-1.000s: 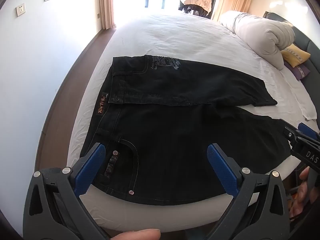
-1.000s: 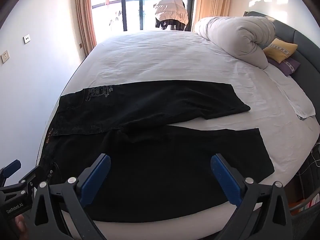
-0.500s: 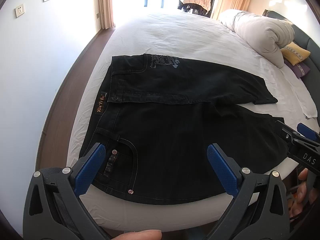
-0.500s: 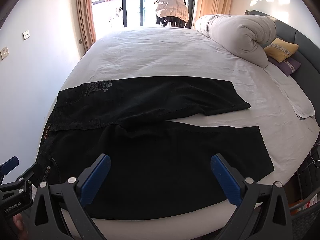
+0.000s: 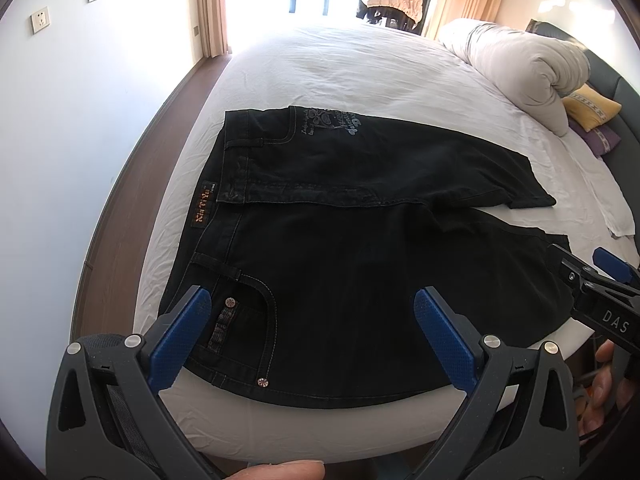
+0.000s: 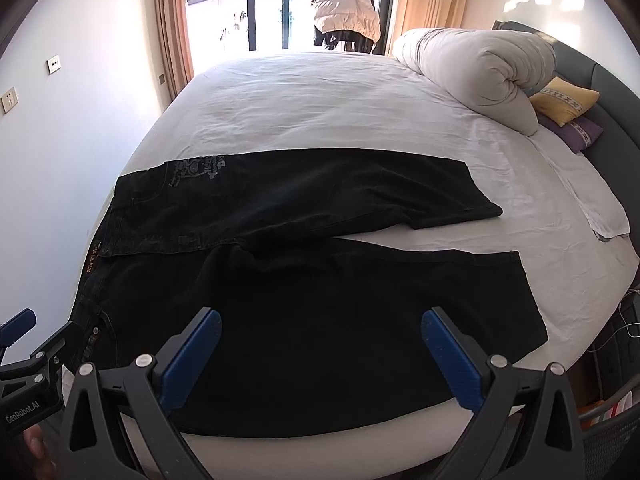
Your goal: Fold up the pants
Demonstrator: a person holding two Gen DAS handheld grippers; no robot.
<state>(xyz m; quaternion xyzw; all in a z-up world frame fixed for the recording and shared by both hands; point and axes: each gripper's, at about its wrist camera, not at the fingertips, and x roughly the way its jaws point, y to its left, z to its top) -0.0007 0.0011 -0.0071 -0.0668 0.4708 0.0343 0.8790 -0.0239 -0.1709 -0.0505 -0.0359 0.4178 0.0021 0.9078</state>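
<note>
A pair of black pants lies spread flat on a white bed, waistband toward the left edge, the two legs stretching to the right and parting slightly at the hems. The left gripper hangs over the near pocket with its blue-padded jaws spread wide and nothing between them. The right gripper hangs over the nearer leg, jaws equally wide and empty. The near edge of the pants runs right along the mattress edge, so a careless tug could likely drag the heavy fabric off the bed onto the floor. Pinching only the top layer, or gripping unevenly at waist and hem, would probably leave the fold crooked or bunched at the crotch, where the cloth already wrinkles. A rolled white duvet and yellow pillow sit at the far right, well apart from the pants. Nothing lies between the grippers and the fabric.
</note>
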